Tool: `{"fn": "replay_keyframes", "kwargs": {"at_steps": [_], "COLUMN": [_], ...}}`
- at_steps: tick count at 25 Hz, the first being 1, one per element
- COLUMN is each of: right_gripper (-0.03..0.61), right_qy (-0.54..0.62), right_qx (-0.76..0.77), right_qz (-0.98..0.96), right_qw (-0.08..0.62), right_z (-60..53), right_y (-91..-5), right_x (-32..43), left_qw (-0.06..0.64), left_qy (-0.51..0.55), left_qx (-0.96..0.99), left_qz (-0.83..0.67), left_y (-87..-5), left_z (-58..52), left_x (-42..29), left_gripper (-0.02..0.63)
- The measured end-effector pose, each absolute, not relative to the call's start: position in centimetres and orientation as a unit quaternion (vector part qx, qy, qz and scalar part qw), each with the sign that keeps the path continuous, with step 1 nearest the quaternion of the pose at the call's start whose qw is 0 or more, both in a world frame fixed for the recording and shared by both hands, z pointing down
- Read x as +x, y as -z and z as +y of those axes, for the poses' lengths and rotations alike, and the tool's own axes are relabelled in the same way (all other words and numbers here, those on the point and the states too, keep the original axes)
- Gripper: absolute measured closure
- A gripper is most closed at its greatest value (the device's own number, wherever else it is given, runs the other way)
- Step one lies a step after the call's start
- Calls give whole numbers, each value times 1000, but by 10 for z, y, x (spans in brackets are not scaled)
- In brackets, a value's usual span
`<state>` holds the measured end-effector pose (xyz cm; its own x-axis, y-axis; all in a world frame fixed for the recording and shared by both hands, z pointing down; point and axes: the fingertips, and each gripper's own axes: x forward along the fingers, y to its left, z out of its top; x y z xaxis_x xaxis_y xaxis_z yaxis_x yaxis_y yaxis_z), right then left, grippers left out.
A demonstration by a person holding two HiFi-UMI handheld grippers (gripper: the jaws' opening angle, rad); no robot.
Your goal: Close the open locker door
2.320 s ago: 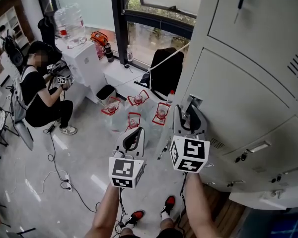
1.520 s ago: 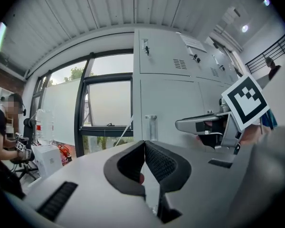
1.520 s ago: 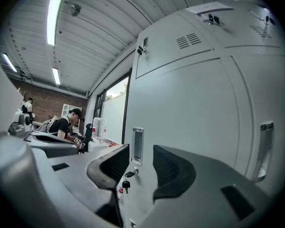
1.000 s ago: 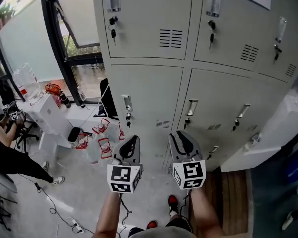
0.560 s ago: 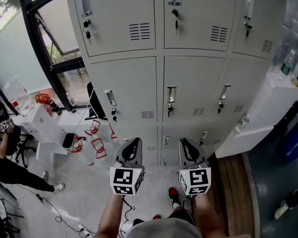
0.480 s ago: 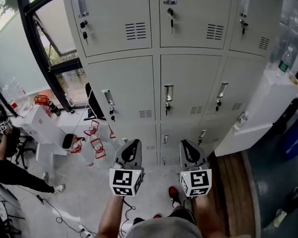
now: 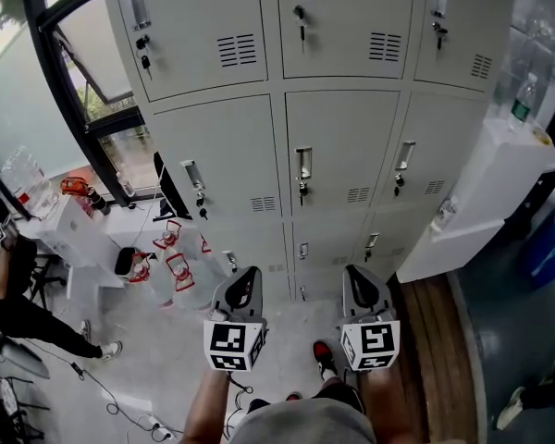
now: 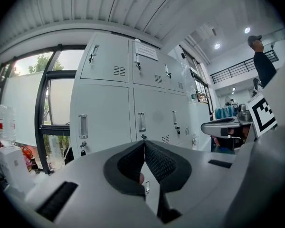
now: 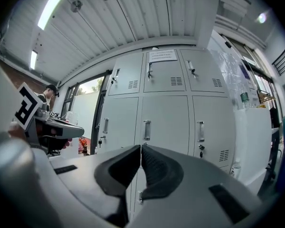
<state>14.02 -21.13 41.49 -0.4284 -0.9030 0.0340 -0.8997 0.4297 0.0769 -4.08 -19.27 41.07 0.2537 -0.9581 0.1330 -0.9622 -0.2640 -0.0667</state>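
A wall of grey lockers [image 7: 338, 146] fills the head view, three columns wide. Every door that shows lies flush, with handles and keys in place. Both grippers hang low in front of me, well short of the lockers and pointing at them. My left gripper [image 7: 244, 277] is shut, its tips [image 8: 144, 142] touching with nothing between them. On my right gripper [image 7: 361, 276] the jaws are closing: its tips [image 9: 140, 146] meet on nothing. The lockers [image 8: 133, 103] stand some way ahead in the left gripper view, and in the right gripper view the lockers [image 9: 166, 103] are equally distant.
A white cabinet [image 7: 499, 183] with a green-capped bottle [image 7: 519, 100] stands right of the lockers. At the left are a black-framed window [image 7: 83, 72], a white table [image 7: 83, 229], water jugs [image 7: 171, 262] on the floor, cables [image 7: 111, 396] and a seated person [image 7: 9, 294].
The head view has swung from the window corner and floor round to face the lockers squarely. Both grippers stay low in front of me, side by side.
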Motion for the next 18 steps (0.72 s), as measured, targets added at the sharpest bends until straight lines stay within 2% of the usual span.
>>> {"fn": "replay_keyframes", "kwargs": {"at_steps": [18], "right_gripper": [557], "right_qy": [24], "right_qx": [521], "right_qz": [-852], "right_qw": [40], "right_z": [-211], "right_y": [-419], "right_x": [133], "left_qw": [19], "left_qy": [-74], "left_qx": [790], "left_qz": [-608], "left_y": [-413], "left_z": [-193], "left_x": [-36], "left_gripper": [591]}}
